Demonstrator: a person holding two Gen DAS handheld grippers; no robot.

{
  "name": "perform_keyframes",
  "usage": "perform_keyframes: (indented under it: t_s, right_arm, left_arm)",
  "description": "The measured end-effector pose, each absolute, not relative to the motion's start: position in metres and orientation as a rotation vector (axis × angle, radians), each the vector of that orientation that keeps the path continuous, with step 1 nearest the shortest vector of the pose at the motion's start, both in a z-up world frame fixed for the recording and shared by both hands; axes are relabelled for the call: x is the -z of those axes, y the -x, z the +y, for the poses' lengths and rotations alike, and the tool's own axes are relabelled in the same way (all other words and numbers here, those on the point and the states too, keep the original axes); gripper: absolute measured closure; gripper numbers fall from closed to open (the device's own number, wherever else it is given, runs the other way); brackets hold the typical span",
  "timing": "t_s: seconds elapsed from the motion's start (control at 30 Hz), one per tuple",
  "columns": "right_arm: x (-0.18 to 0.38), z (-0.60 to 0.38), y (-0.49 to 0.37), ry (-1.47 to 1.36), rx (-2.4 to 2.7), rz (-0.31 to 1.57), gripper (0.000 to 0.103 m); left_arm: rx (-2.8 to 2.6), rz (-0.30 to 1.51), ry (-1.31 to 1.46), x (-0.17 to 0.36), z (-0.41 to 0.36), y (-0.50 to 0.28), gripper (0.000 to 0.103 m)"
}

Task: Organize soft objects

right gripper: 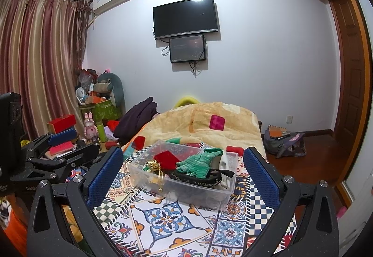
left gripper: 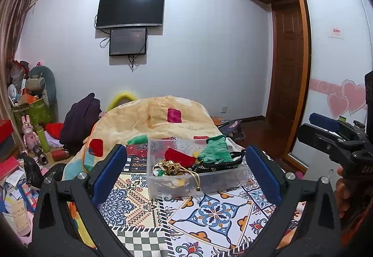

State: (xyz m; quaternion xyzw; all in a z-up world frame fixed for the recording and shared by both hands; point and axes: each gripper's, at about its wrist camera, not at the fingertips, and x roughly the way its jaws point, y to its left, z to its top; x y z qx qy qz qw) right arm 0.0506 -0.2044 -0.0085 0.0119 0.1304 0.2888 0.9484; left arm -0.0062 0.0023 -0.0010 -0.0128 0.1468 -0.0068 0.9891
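Observation:
A clear plastic bin (left gripper: 163,184) (right gripper: 149,180) stands on the patterned cloth of the bed. In it lie a green knitted piece (left gripper: 215,151) (right gripper: 198,162), a red pouch (left gripper: 179,156) (right gripper: 166,159), a gold drawstring pouch (left gripper: 171,167) (right gripper: 152,166), a black patterned band (left gripper: 216,166) (right gripper: 198,179) and a white sock (right gripper: 225,165). My left gripper (left gripper: 185,173) is open and empty, just in front of the bin. My right gripper (right gripper: 183,173) is open and empty, also in front of the bin. Each gripper shows at the edge of the other's view (left gripper: 331,138) (right gripper: 60,147).
A beige quilt (left gripper: 158,117) (right gripper: 200,124) is heaped behind the bin, with a green item (left gripper: 137,139) at its foot. A dark garment (left gripper: 81,117) lies left of it. Cluttered toys and boxes (left gripper: 30,131) fill the left; a backpack (right gripper: 284,142) sits on the floor at right.

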Motion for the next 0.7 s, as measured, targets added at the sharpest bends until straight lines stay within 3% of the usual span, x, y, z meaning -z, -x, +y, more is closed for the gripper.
perform_keyframes:
  t_s: [0.7]
  right_arm:
    - [0.0098, -0.2013, -0.0511, -0.021, -0.586, 0.278, 0.0]
  left_arm:
    - [0.009, 0.29, 0.021, 0.0018, -0.005, 0.0082, 0.0]
